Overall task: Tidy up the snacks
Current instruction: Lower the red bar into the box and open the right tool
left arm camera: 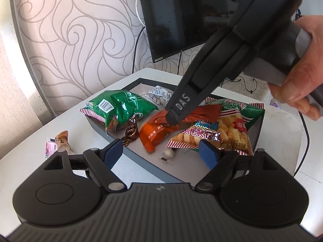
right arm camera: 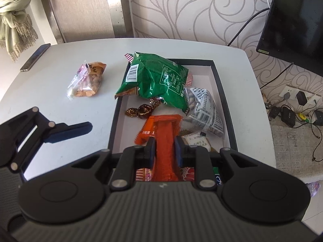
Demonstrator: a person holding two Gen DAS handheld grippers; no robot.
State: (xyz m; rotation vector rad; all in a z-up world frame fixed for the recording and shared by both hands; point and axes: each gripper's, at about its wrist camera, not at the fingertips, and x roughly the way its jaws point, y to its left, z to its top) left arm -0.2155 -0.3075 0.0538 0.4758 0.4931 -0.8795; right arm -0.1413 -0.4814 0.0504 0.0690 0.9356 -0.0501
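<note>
One small snack packet (right arm camera: 87, 79) remained on the tabletop (right arm camera: 60, 141), left of the tray (right arm camera: 219, 84). The left gripper (left arm camera: 163, 151) hung released. The right gripper (right arm camera: 165, 151) clenched the orange packet (right arm camera: 161, 133) over the tray, undelivered.

1. The left wrist camera sits just behind the left tool (left arm camera: 160, 151), looking forward and moderately downward along its two fingers, toward the wallpapered wall (left arm camera: 70, 30) and the monitor (left arm camera: 181, 16).
2. It views the dark-rimmed tray (left arm camera: 139, 159) on the white table (left arm camera: 40, 165) from its near edge, close up; the right tool (left arm camera: 173, 119) crosses the frame from the upper right.
3. The right wrist camera sits behind the right tool (right arm camera: 165, 151), tilted more steeply down, almost above the tray (right arm camera: 220, 84).
4. It looks along the tray's length; the left tool (right arm camera: 70, 131) shows at its left edge.
5. Both views share the tray, the green snack bag (left arm camera: 121, 106) (right arm camera: 155, 78), the orange packet (left arm camera: 157, 133) (right arm camera: 163, 133) and the monitor (right arm camera: 292, 20).
</note>
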